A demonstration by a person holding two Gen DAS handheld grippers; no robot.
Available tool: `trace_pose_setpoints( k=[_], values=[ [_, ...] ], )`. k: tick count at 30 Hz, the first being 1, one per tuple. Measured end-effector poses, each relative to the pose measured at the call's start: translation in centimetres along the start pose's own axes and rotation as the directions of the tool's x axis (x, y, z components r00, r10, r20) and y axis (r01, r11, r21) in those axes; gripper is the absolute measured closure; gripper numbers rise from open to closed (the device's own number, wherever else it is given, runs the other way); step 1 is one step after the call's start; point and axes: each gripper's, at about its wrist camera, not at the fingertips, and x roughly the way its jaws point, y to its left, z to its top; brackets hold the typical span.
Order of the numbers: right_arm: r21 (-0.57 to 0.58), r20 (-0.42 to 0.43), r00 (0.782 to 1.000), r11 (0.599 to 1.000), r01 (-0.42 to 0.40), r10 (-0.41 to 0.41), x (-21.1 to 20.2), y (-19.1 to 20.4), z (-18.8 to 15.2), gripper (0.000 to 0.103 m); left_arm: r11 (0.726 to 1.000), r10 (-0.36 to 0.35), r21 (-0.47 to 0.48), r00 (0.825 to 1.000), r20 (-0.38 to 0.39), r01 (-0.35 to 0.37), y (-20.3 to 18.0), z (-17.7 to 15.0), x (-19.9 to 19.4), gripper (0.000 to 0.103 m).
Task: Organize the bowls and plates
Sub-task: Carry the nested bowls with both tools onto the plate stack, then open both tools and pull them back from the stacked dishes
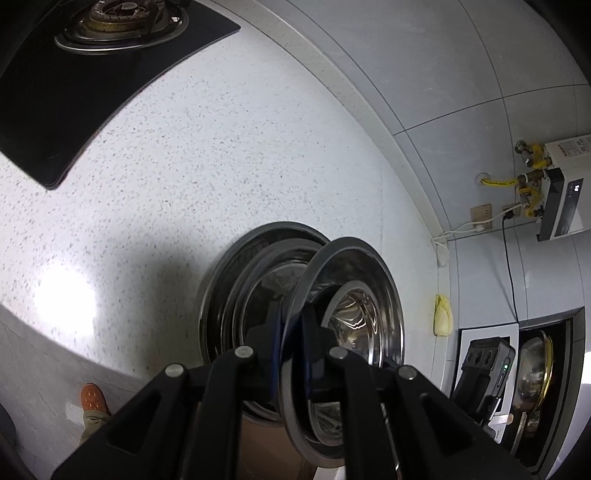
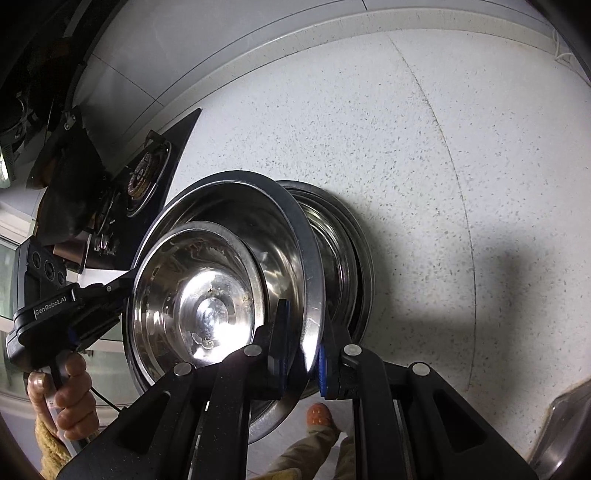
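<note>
A large steel bowl (image 2: 284, 236) hangs tilted over the counter, with a smaller steel bowl (image 2: 199, 295) nested inside it. My right gripper (image 2: 301, 354) is shut on the large bowl's near rim, blue pads pressing both sides. In the right wrist view my left gripper (image 2: 123, 280) clamps the opposite rim, held by a hand (image 2: 70, 391). In the left wrist view that left gripper (image 1: 291, 347) is shut on the large bowl's (image 1: 354, 258) rim, the small bowl (image 1: 351, 306) inside. Just behind lies a stack of steel plates and bowls (image 1: 232, 280) (image 2: 347, 251) on the counter.
The speckled white counter (image 1: 221, 147) runs to a black gas stove (image 1: 110, 29) (image 2: 147, 173) and the tiled wall. A water heater (image 1: 561, 206), a yellow cloth (image 1: 443, 314) and a niche with pans (image 1: 535, 369) lie right. A steel sink edge (image 2: 565, 435) shows; an orange shoe (image 2: 321, 415) below.
</note>
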Motion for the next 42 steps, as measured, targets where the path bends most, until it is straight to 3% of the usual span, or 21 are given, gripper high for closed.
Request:
trace_pose_setpoints(
  k=[9, 16, 20, 24, 31, 34, 36, 39, 42],
  values=[
    [0.040, -0.008, 1.000, 0.999, 0.005, -0.005, 3.3, -1.3, 0.6, 0.091, 1.000, 0.013, -0.005, 1.000, -0.028, -0.013, 2.2, 1.0, 3.0, 0.094],
    [0.052, 0.024, 1.000, 0.998, 0.018, -0.019, 3.6, -1.7, 0.4, 0.091, 0.993, 0.067, 0.102, 0.998, -0.015, -0.066, 1.6, 0.9, 3.9, 0.093],
    [0.032, 0.056, 0.997, 0.998, 0.053, -0.055, 2.9, -1.1, 0.0, 0.091, 0.974, 0.116, 0.187, 0.991, 0.060, -0.125, 0.5, 0.4, 3.1, 0.084],
    [0.029, 0.087, 0.994, 0.997, 0.071, -0.074, 2.5, -0.7, -0.5, 0.088, 0.943, 0.157, 0.267, 0.973, 0.171, -0.199, -0.5, 0.2, 1.4, 0.080],
    [0.021, 0.163, 0.977, 0.991, 0.136, -0.137, 1.0, 0.4, -1.0, 0.073, 0.888, 0.240, 0.332, 0.936, 0.257, -0.318, -1.1, -0.5, -0.6, 0.080],
    [0.019, 0.192, 0.968, 0.987, 0.159, -0.159, 0.3, 1.0, -1.1, 0.072, 0.870, 0.253, 0.347, 0.921, 0.296, -0.351, -1.5, -1.3, -1.5, 0.080],
    [0.020, 0.220, 0.959, 0.983, 0.181, -0.181, -0.5, 1.3, -1.4, 0.071, 0.851, 0.270, 0.357, 0.904, 0.330, -0.385, -2.0, -1.9, -2.1, 0.080],
    [0.021, 0.279, 0.935, 0.975, 0.221, -0.218, -2.2, 2.1, -2.3, 0.062, 0.822, 0.272, 0.383, 0.881, 0.387, -0.422, -2.7, -3.1, -3.6, 0.080],
    [0.023, 0.346, 0.900, 0.962, 0.273, -0.264, -4.2, 2.7, -3.6, 0.053, 0.805, 0.248, 0.409, 0.870, 0.426, -0.430, -3.4, -4.5, -5.1, 0.080]
  ],
)
